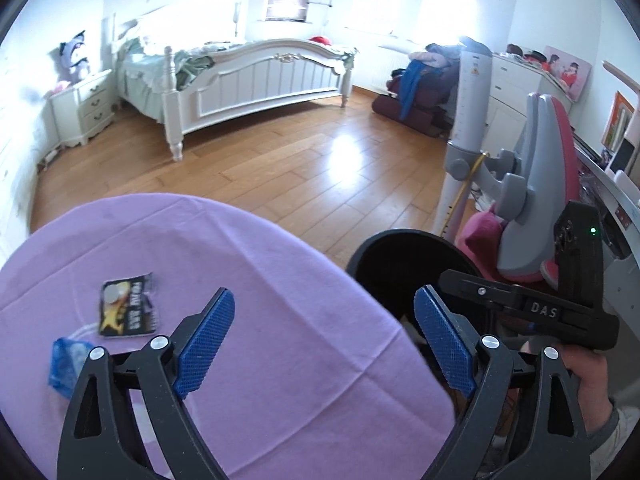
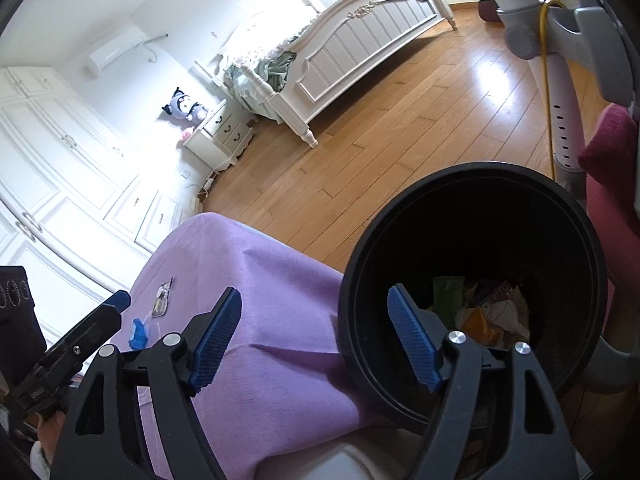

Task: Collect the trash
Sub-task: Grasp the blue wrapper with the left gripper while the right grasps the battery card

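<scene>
Two pieces of trash lie on the purple tablecloth (image 1: 256, 280): one black snack wrapper (image 1: 128, 306) and one blue crumpled wrapper (image 1: 66, 362) near its left edge. One black trash bin (image 2: 472, 216) stands off its right edge, holding several wrappers, too jumbled to count.

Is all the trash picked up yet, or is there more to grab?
Not yet. The black bin already has crumpled wrappers at its bottom. Right now both the left gripper and right gripper are open and carrying nothing. Still lying on the purple tablecloth are a black snack packet and a blue wrapper.
</scene>
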The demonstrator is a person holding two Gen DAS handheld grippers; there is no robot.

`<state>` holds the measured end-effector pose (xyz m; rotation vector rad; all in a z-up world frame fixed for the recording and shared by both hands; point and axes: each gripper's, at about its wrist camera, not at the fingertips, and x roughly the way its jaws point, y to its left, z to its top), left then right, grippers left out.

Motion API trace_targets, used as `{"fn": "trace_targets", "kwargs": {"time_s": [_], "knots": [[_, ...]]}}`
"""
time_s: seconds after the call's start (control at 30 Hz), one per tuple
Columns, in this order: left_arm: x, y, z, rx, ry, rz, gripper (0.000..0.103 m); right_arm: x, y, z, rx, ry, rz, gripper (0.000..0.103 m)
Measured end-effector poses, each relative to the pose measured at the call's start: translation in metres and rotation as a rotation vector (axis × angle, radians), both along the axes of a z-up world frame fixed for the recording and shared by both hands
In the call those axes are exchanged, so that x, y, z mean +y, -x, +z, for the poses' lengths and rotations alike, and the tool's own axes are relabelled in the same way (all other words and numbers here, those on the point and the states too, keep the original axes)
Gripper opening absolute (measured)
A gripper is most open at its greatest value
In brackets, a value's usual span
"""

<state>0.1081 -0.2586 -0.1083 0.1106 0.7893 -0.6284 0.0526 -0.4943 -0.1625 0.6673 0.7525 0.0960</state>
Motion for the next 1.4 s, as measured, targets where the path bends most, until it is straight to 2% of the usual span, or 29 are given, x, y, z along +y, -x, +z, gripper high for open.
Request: {"fn": "trace_targets", "kwargs": {"time_s": [0.27,0.4,0.53,0.77,0.83,0.9,0.97,1.1,1.4], "knots": [[0.106,-0.022,0.003,-0.009,0.004,0.201,0.098,0.062,-0.025,0.024,-0.017,0.079,0.122,0.078],[0.144,-0.035,-0.008,0.032,-0.033,0.272,0.098,0.092,-0.039,0.033,-0.026,0.113,0.183,0.078],[0.162,-0.049,-0.028,0.087,-0.108,0.301,0.098,0.122,-0.053,0.039,-0.026,0.156,0.250,0.078],[0.163,-0.062,-0.044,0.101,-0.163,0.270,0.098,0.171,-0.083,0.041,0.009,0.236,0.353,0.078],[0.166,-0.065,-0.048,0.113,-0.153,0.271,0.096,0.185,-0.091,0.038,0.024,0.260,0.385,0.078],[0.169,-0.068,-0.050,0.109,-0.130,0.269,0.089,0.198,-0.097,0.036,0.033,0.285,0.414,0.078],[0.173,-0.069,-0.050,0.092,-0.139,0.261,0.077,0.212,-0.104,0.034,0.042,0.313,0.436,0.078],[0.186,-0.069,-0.048,0.093,-0.090,0.245,0.069,0.236,-0.120,0.030,0.063,0.363,0.469,0.078],[0.237,-0.057,-0.043,0.099,-0.009,0.348,0.065,0.271,-0.140,0.015,0.100,0.499,0.473,0.079]]}}
